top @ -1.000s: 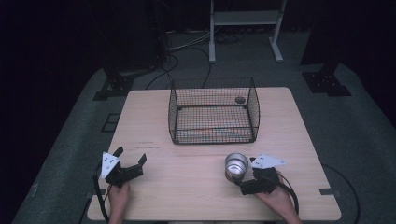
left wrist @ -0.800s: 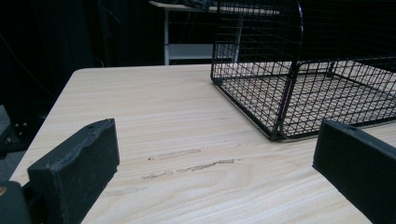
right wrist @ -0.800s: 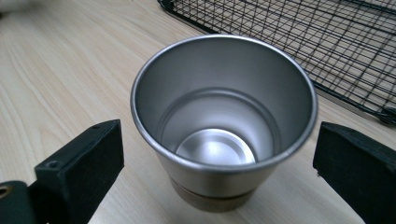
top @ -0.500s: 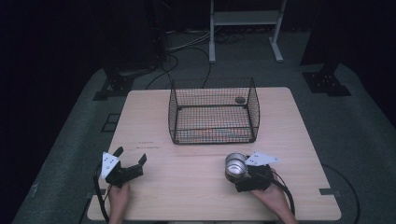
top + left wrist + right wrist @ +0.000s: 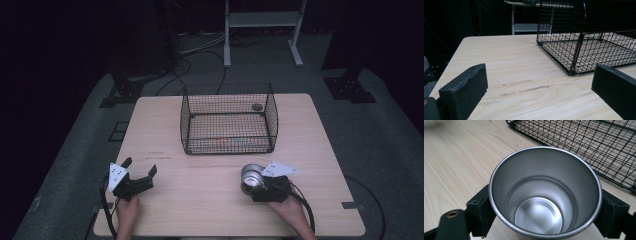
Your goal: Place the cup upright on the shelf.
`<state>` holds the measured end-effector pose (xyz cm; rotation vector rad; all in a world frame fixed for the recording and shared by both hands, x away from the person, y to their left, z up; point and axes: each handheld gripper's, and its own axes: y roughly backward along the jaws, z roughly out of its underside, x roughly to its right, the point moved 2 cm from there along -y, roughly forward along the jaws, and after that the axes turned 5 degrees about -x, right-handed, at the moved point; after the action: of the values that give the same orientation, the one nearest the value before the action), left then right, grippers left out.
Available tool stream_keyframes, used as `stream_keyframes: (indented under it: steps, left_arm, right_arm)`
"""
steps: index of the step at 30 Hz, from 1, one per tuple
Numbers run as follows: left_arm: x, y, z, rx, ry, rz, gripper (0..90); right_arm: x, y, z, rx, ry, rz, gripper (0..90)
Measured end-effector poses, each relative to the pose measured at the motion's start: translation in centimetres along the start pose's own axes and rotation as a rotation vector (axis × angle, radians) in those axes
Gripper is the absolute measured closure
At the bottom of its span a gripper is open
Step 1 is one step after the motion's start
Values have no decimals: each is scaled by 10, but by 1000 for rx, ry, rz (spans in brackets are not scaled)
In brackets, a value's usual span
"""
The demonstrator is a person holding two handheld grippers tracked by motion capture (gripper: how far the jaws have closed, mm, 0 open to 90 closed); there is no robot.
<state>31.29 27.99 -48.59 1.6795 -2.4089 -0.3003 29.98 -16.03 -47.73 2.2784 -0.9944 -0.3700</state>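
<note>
A shiny steel cup (image 5: 251,176) stands upright on the wooden table (image 5: 200,200) at the front right, empty inside (image 5: 544,195). My right gripper (image 5: 253,183) is shut on it, one black jaw on each side of the cup's wall (image 5: 546,216). At the front left my left gripper (image 5: 140,167) rests low over the table, its jaws wide apart with nothing but bare wood between them (image 5: 540,92). A black wire basket (image 5: 187,125) sits at the table's middle back, ahead of both grippers (image 5: 579,50) (image 5: 586,135).
A small dark round object (image 5: 257,107) lies in the basket's far right corner. Beyond the table stand a white frame (image 5: 262,20), dark stands and cables on the grey floor. Bare table lies between the two grippers.
My right gripper with the cup has shifted slightly left. The left gripper has stayed where it was.
</note>
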Motion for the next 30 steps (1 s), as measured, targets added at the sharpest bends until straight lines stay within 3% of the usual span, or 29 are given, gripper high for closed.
stream_keyframes:
  steps: [13,30]
  left_arm:
    - [0,0,0,0,-1,1,0]
    - [0,0,0,0,-4,1,0]
  right_arm:
    - [0,2,-1,-5,15,19,180]
    - [5,19,-9,1,0,-12,180]
